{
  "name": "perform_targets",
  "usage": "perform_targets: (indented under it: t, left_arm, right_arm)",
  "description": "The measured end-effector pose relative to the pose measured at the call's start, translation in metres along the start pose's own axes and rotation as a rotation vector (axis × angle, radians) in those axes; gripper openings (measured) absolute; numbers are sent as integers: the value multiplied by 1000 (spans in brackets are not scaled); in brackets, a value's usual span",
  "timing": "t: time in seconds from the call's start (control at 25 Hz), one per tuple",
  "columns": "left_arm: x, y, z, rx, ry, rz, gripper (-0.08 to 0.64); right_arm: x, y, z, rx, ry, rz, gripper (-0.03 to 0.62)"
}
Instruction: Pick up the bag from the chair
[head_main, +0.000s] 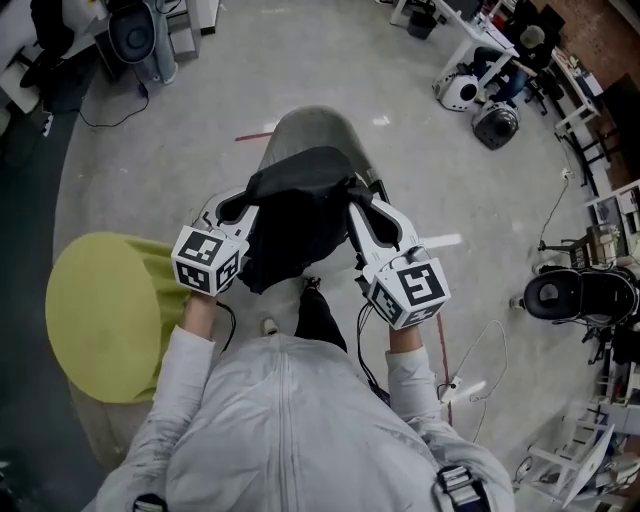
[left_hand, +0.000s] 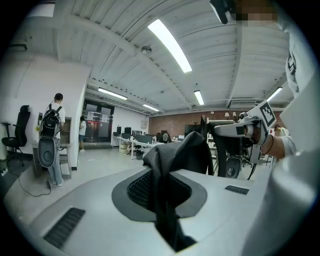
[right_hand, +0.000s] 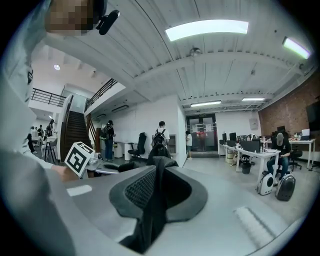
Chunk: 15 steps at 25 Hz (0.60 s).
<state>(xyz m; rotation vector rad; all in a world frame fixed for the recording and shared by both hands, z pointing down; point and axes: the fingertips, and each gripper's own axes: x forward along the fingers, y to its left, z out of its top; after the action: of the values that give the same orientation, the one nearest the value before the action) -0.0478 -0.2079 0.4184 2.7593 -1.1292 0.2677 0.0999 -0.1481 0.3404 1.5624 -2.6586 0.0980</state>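
A black fabric bag hangs in the air between my two grippers, above the grey chair. My left gripper is shut on the bag's left edge. My right gripper is shut on its right edge. In the left gripper view a fold of the black bag is pinched in the left gripper, and the right gripper shows beyond it. In the right gripper view the black cloth runs down into the right gripper. The bag hides the chair's seat.
A yellow-green round seat stands close at the left. White cables lie on the grey floor at the right, with black and white machines past them. A strip of red tape marks the floor. People stand far off.
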Motion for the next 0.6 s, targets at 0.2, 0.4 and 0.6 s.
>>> perform_targets:
  t: [0.2, 0.4, 0.6]
  left_arm:
    - [-33, -1, 14, 28, -34, 25, 31]
    - [-51, 1, 21, 45, -51, 45, 31]
    - [-55, 3, 25, 49, -49, 36, 31]
  right_arm:
    - [-10, 28, 13, -6, -15, 33, 51]
    - [-12, 43, 22, -20, -20, 58, 51]
    - [-9, 47, 27, -40, -17, 59, 51]
